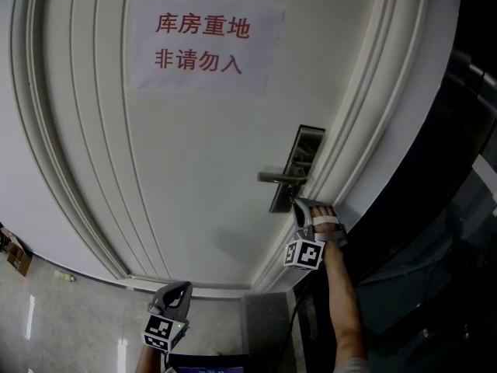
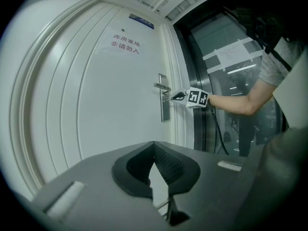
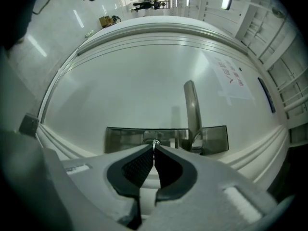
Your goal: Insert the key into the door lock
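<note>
Right claw [image 3: 154,149]: clenches the key [image 3: 154,142] at the very jaw tips, only a sliver of metal showing past them. Sits close up against the lock plate [image 3: 122,139], key nose at the keyhole [image 3: 148,135] dead ahead; cannot tell how deep it goes. Lies just beside the handle [image 3: 191,107], which juts from the same plate. Seen from the head view, meets the plate near the right edge of the door [image 1: 194,169], below the handle.

Left claw [image 2: 154,147]: hangs low, well apart from the lock, jaws pressed together on nothing, aimed toward the door.

Higher on the door: paper sign [image 1: 203,47], red print.
</note>
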`<state>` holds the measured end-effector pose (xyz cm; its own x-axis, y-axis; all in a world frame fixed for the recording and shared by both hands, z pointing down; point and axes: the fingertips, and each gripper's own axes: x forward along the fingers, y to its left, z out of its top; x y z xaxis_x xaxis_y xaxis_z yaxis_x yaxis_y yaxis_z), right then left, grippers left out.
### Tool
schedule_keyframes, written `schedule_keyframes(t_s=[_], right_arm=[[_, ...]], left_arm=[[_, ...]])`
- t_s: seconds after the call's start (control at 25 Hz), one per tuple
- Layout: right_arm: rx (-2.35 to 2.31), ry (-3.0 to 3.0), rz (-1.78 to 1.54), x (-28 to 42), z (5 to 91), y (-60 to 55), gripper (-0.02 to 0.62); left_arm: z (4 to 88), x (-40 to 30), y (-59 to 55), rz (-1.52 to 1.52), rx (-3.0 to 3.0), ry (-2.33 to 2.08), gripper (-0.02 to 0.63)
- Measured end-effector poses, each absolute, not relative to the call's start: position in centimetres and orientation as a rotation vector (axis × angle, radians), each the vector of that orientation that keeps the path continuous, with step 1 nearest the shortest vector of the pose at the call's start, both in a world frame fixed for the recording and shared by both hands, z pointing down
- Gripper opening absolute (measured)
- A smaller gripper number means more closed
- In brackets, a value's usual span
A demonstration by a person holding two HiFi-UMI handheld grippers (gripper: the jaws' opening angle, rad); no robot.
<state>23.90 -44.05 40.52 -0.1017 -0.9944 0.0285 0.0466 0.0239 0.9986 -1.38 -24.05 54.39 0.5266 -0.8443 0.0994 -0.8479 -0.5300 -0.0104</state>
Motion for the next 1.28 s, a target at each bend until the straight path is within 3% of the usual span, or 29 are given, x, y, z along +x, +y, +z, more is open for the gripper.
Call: schedule_keyframes(t_s=[1.04, 1.28], right_arm=[[1.179, -1.227, -1.254, 24.0, 40.6, -46.3, 0.014], [1.203, -1.268, -1.269, 23.7, 40.3, -45.5, 0.116]], left_arm=[[54.0, -4.4, -22.7, 0.134, 2.660, -1.585, 0.002], [54.1, -4.5, -22.3, 0.129, 2.665, -1.583, 0.002]])
